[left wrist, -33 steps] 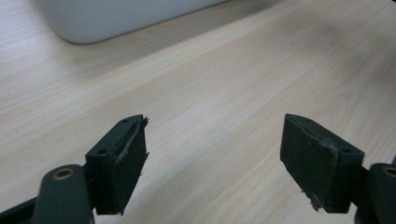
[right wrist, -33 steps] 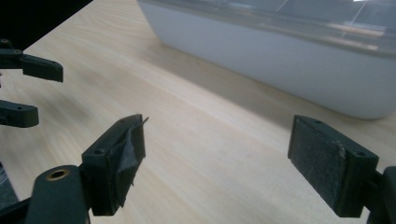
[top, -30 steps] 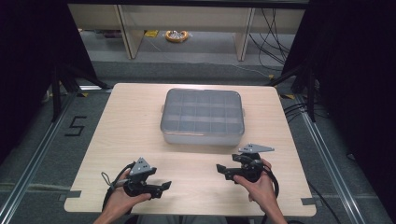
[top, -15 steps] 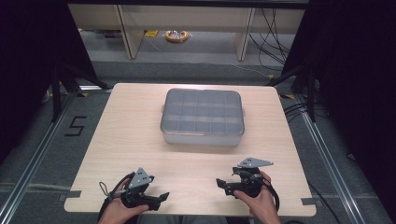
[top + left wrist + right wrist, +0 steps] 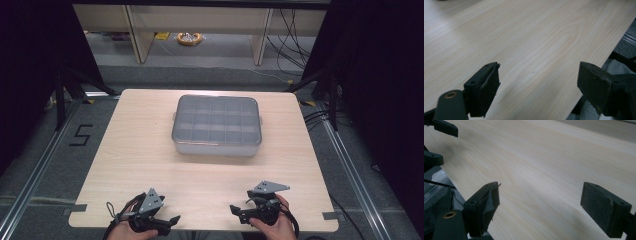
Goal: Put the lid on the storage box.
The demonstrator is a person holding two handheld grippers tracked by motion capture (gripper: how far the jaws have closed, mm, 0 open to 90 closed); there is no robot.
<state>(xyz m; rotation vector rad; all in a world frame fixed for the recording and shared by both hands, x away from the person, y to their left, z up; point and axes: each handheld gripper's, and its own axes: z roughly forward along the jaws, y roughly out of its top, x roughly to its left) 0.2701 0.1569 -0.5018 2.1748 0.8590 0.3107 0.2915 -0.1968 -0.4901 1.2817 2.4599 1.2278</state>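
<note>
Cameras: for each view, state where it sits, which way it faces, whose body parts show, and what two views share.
High view: above the near table edge, facing forward and down on the lidded compartment box; both hands with left gripper and right gripper.
Left gripper view: on the left gripper, along its open jaws over bare wood.
Right gripper view: on the right gripper, jaws open, facing the left gripper.
Shared: the table's wood.

Clear compartment box (image 5: 217, 125) — lid closed — mid-table.

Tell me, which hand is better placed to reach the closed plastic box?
Right, slightly: the right tool sits nearer the plastic box, roughly below its right half, jaws open. The left tool is farther left.
</note>
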